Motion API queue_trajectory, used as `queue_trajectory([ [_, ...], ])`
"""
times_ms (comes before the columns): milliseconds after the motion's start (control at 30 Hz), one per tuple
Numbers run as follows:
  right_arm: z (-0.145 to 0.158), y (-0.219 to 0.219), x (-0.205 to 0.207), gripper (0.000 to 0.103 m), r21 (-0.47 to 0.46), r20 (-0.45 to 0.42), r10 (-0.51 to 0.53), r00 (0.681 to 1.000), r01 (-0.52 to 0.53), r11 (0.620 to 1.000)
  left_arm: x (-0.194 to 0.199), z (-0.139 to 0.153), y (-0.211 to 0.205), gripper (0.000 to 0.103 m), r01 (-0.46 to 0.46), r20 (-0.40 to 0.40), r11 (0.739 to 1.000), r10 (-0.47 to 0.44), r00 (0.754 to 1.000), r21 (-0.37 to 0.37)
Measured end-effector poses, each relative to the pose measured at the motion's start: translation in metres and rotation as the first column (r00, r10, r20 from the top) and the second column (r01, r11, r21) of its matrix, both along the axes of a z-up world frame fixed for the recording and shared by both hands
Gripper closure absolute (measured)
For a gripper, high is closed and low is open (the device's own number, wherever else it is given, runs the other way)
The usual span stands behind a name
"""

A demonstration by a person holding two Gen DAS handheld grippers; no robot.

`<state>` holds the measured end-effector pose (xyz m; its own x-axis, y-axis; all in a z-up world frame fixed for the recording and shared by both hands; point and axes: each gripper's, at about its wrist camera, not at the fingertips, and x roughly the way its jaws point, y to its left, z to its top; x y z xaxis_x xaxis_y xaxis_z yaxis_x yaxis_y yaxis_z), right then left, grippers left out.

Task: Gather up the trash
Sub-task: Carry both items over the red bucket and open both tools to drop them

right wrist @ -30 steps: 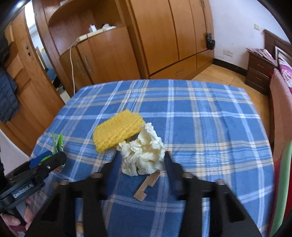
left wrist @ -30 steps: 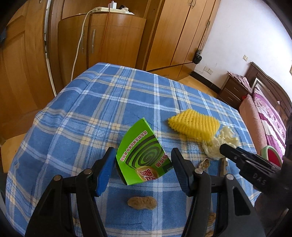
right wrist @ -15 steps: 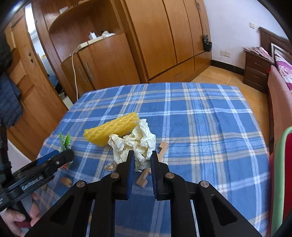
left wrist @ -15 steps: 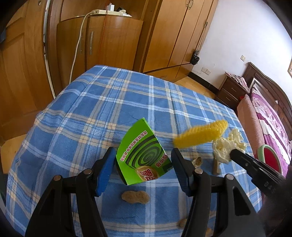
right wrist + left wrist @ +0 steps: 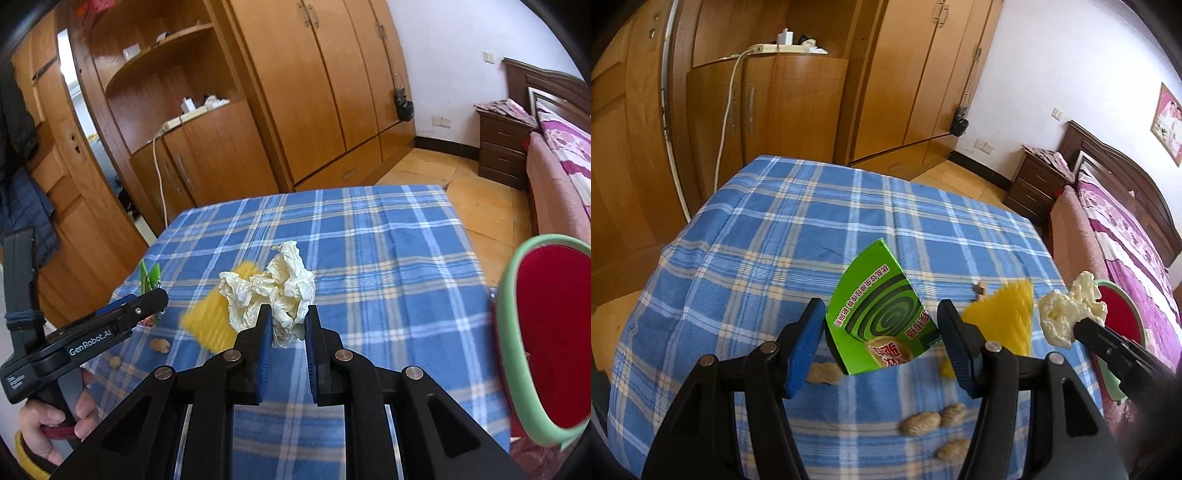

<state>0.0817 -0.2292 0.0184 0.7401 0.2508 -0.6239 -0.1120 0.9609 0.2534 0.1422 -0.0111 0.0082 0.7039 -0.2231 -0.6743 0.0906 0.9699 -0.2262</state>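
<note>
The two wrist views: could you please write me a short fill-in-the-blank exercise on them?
1. The right gripper is shut on the crumpled ____.
2. The left gripper holds a ____ box.
3. The tablecloth is checked in ____ and white.
4. The bin has a green rim and a ____ inside.

Missing words: paper, green, blue, red

claw [image 5: 287,325]: black frame | blue pads | silver screws | "GenRobot.AI" marking

Left tool [image 5: 882,332] and right tool [image 5: 287,325] both clamp loads.
</note>
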Motion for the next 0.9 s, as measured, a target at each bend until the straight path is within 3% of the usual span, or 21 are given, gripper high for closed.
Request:
queue_trajectory([
  [467,0.007,-0.052,-0.051,0.086,0.05,0.027,-0.141,0.99,0.14,0.989,-0.024,0.019,-0.037,0.04,0.105,0.028,0.994,-0.105,0.994,0.005],
  [900,0.006,-0.114,-0.088,0.086,0.103,0.024,-0.322,0.946,0.318,0.942,-0.037,0.025,-0.099,0.04,0.261,0.013,0.965,-0.261,0.965,0.011],
])
